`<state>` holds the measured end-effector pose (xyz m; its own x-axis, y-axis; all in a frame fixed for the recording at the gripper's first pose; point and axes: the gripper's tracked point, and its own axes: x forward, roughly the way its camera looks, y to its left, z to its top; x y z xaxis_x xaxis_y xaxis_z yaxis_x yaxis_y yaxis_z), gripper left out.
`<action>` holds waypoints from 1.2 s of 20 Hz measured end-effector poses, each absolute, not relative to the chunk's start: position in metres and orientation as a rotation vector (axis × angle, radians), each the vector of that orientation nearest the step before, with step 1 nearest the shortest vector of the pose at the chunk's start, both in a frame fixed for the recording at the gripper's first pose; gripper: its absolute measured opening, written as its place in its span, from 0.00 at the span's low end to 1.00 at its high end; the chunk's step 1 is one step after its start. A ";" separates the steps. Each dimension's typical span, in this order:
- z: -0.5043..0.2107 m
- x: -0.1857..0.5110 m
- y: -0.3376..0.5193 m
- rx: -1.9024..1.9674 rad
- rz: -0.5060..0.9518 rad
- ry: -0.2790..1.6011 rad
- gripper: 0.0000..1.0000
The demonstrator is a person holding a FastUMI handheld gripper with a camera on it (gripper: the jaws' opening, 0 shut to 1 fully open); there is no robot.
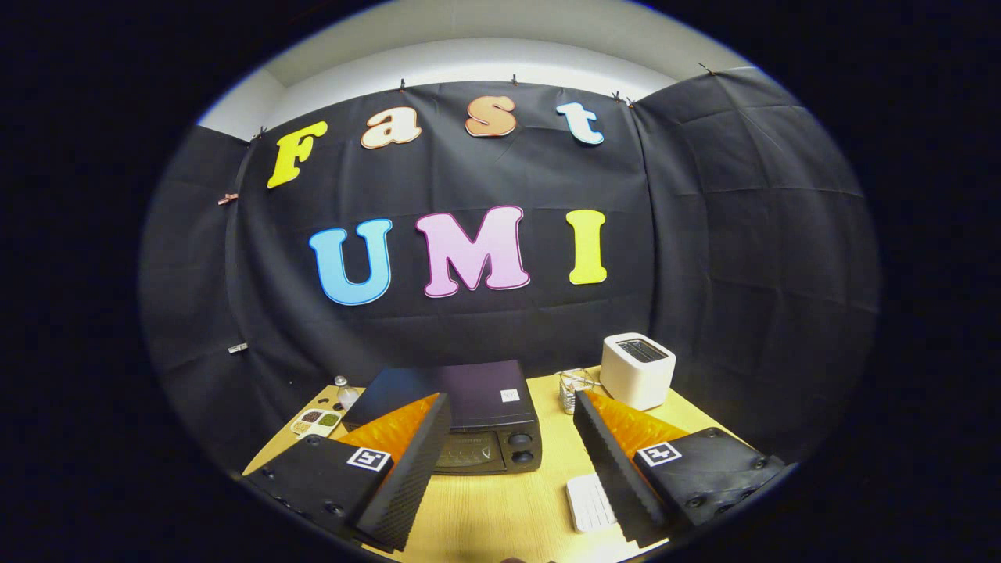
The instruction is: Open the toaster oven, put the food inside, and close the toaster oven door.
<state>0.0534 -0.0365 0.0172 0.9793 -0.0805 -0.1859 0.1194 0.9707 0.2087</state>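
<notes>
A dark toaster oven (469, 403) stands on the wooden table (500, 508), just beyond my fingers and a little toward the left one. Its front with two knobs (520, 447) faces me, and its door looks closed. My gripper (508, 434) hangs above the table's near part, open wide, with nothing between its fingers. The left finger (410, 461) covers part of the oven's front. A small white ridged item (590, 503) lies on the table beside the right finger (618, 461); what it is I cannot tell.
A white pop-up toaster (637, 369) stands at the table's far right. A clear glass container (575, 389) sits between it and the oven. Left of the oven lie a divided dish of small foods (316, 422) and a small bottle (345, 391). Black cloth walls close the booth.
</notes>
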 end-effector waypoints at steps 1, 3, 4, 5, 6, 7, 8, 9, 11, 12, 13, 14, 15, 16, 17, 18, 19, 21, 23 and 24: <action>0.015 0.054 -0.036 0.212 -0.097 0.184 0.98; 0.015 0.057 -0.032 0.196 -0.090 0.188 0.98; 0.016 0.058 -0.029 0.191 -0.086 0.190 0.98; 0.016 0.060 -0.026 0.190 -0.083 0.192 0.98; 0.015 0.063 -0.024 0.194 -0.083 0.192 0.98; 0.016 0.064 -0.022 0.204 -0.086 0.194 0.98; 0.016 0.066 -0.021 0.213 -0.087 0.196 0.98; 0.015 0.067 -0.020 0.215 -0.090 0.199 0.98; 0.013 0.072 -0.022 0.203 -0.091 0.204 0.98; 0.012 0.072 -0.022 0.197 -0.091 0.209 0.98; 0.012 0.073 -0.023 0.194 -0.093 0.211 0.98; 0.014 0.074 -0.024 0.195 -0.094 0.209 0.98; 0.015 0.074 -0.025 0.195 -0.096 0.203 0.98; 0.014 0.074 -0.027 0.193 -0.098 0.208 0.98; 0.014 0.074 -0.028 0.191 -0.098 0.211 0.98; 0.015 0.074 -0.030 0.190 -0.100 0.207 0.98; 0.016 0.074 -0.031 0.191 -0.103 0.204 0.98; 0.016 0.074 -0.034 0.193 -0.106 0.201 0.98; 0.017 0.073 -0.036 0.191 -0.107 0.201 0.98; 0.016 0.073 -0.038 0.193 -0.111 0.202 0.98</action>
<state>0.0733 -0.0378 0.0161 0.9736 -0.0901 -0.2096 0.1288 0.9754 0.1791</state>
